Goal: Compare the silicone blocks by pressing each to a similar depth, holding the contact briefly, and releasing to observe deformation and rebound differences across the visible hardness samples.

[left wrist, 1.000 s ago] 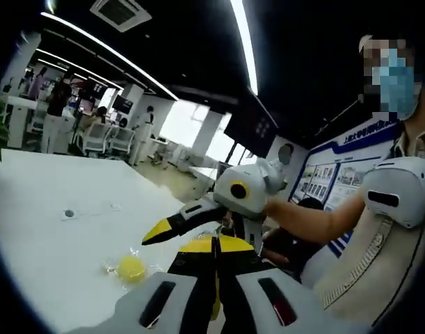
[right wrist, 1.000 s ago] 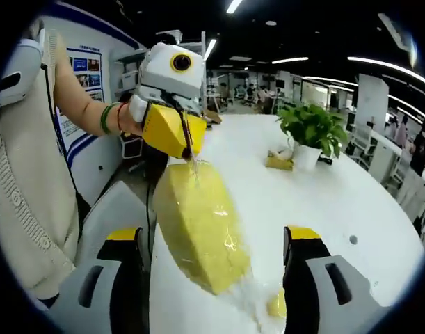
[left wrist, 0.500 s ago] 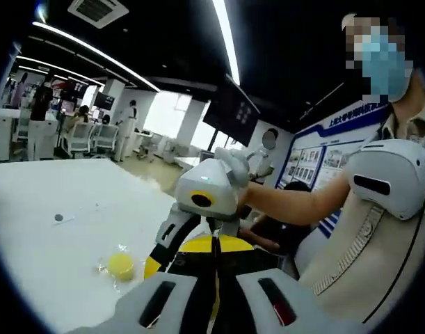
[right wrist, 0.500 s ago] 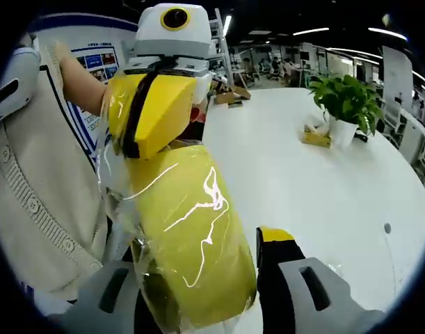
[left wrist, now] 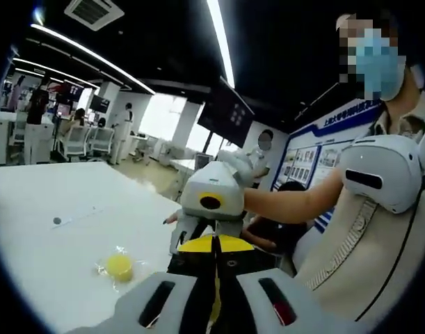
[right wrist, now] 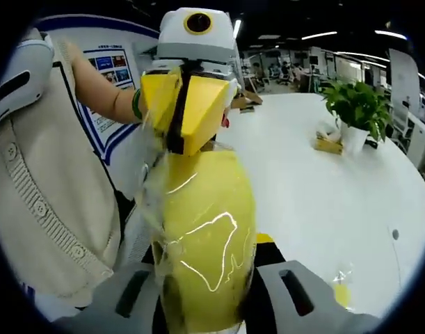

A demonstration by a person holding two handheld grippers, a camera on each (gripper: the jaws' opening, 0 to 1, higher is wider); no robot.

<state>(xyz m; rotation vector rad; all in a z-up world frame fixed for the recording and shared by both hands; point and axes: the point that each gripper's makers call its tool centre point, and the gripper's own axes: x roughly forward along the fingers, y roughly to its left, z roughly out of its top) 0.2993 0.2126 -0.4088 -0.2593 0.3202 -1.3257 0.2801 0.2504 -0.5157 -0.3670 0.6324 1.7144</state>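
Observation:
A large yellow silicone block point(right wrist: 205, 223) in clear plastic wrap hangs in the air between both grippers. My right gripper point(right wrist: 209, 261) is shut on its lower part, one jaw on each side. My left gripper point(right wrist: 179, 147) comes down from above and is shut on the wrap at the block's top. In the left gripper view my left gripper point(left wrist: 214, 245) is shut with a thin yellow edge between its jaws, and the right gripper point(left wrist: 206, 235) faces it just beyond. A small yellow block point(left wrist: 118, 266) in plastic lies on the white table point(left wrist: 52, 250), also seen as the small block point(right wrist: 341, 294).
A potted plant point(right wrist: 357, 106) and a small box point(right wrist: 329, 143) stand far across the table point(right wrist: 316, 202). The person holding the grippers stands at the table's edge, a sleeve point(left wrist: 379, 250) close by. Chairs and people are in the far background.
My right gripper has closed from wide open onto the large yellow block. The left gripper has swung from beside the block to straight above it, still holding the wrap.

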